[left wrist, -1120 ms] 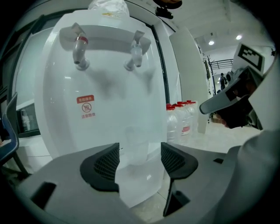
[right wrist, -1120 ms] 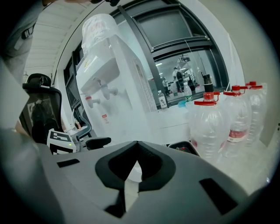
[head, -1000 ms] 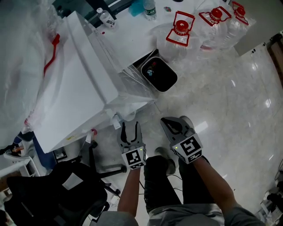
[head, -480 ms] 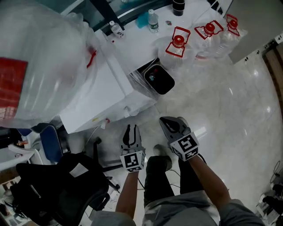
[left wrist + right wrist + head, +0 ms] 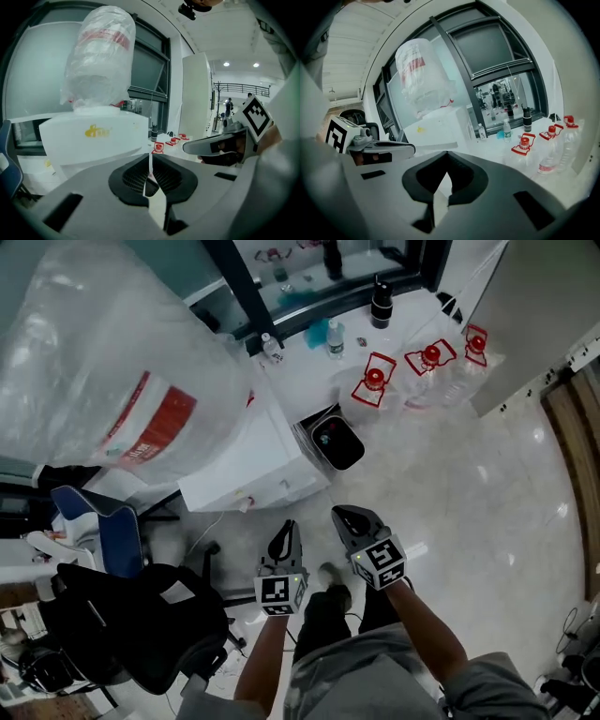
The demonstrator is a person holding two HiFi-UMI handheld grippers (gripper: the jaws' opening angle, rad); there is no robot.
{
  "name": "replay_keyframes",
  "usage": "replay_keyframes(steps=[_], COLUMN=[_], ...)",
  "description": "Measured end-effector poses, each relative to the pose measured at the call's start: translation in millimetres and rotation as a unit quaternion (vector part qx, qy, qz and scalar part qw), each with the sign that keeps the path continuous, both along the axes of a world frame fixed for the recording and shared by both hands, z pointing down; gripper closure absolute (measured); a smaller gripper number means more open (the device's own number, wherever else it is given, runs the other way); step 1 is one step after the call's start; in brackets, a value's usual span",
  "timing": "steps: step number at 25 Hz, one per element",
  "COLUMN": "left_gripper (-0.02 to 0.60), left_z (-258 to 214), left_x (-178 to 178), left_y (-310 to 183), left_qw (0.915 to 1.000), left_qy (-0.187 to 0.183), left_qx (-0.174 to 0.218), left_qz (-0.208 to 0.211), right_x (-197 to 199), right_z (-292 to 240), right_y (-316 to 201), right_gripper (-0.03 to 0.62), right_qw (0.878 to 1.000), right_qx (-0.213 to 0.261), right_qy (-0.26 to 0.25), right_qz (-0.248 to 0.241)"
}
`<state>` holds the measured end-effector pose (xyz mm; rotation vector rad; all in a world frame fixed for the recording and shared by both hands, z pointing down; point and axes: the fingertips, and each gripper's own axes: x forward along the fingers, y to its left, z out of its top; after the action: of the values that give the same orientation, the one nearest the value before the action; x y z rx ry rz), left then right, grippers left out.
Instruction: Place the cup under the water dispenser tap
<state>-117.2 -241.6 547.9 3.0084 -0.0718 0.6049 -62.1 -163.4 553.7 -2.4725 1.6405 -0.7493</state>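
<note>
Lifted higher, the left gripper (image 5: 290, 528) has just clenched its fingers empty. Right gripper (image 5: 341, 514) fingers are clenched too, dispenser (image 5: 248, 463) at eleven o'clock.

the white water dispenser (image 5: 251, 463) stands upright just left of the black bin (image 5: 337, 442), a plastic-wrapped jug (image 5: 94, 352) with a red label upended on top; its tap (image 5: 246, 506) seems a small nub low on the front.

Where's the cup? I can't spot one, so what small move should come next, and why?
Probably turn the head to search for a cup before reaching. The left tongs, which have just been closing, and the right tongs are both shut on nothing, facing the dispenser, and no view shows a cup.
</note>
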Motion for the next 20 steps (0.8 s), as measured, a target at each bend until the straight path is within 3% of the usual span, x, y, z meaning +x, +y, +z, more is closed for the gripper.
replay_keyframes(steps=[8, 20], left_gripper=[0.569, 0.571], left_z=[-92.1, -187.1], left_x=[4.6, 18.1], left_y=[10.8, 13.7], left_qw=[0.9997, 0.9975], left_qy=[0.021, 0.068], left_qx=[-0.009, -0.018], left_qz=[0.000, 0.009], right_x=[2.4, 2.2], right_z=[-96.6, -183.9], right_y=[-3.7, -2.7], right_gripper=[0.585, 0.585], right_qw=[0.999, 0.996], right_qx=[0.021, 0.051], right_qy=[0.024, 0.070], right_qz=[-0.010, -0.009])
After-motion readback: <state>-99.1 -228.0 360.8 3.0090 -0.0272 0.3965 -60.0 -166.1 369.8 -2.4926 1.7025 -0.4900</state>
